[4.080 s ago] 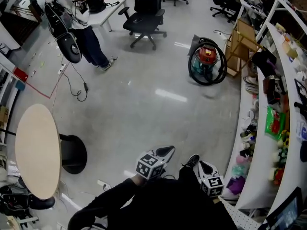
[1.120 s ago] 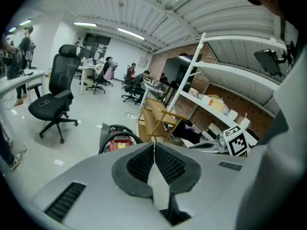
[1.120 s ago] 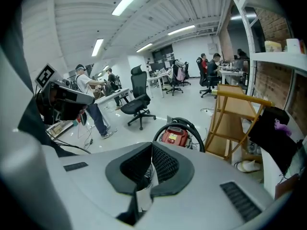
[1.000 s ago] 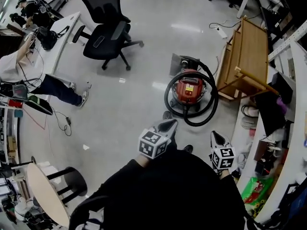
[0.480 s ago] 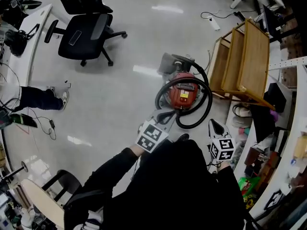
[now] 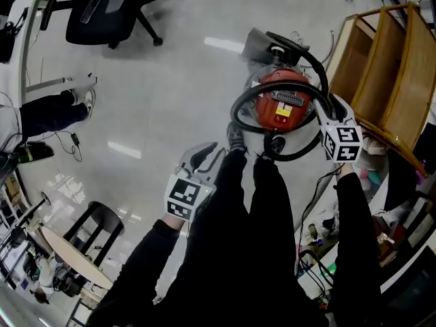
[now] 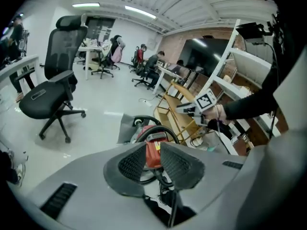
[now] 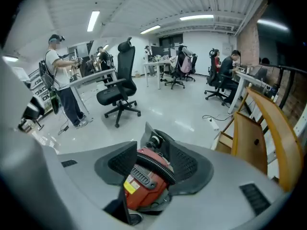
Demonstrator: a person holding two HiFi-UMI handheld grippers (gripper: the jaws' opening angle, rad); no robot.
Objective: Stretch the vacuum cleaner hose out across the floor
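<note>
Now hose (image 6: 235,114) lies coiled near right tool (image 6: 335,106) — jaws just opened, empty.

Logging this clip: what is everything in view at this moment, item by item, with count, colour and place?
vacuum cleaner: one, red, on the floor just ahead of the person
hose: one, black, coiled around the vacuum cleaner, not stretched out
office chair: one nearby, black, far left; more in the background
wooden rack: one, light brown, right of the vacuum cleaner
round table: one, beige, near left
stool: one, black, beside the round table
other people: several, in the background
left gripper: grey, low over the floor, fingers just opening slightly, nothing between them
right gripper: grey, close to the hose, fingers just opening wider, nothing between them
</note>
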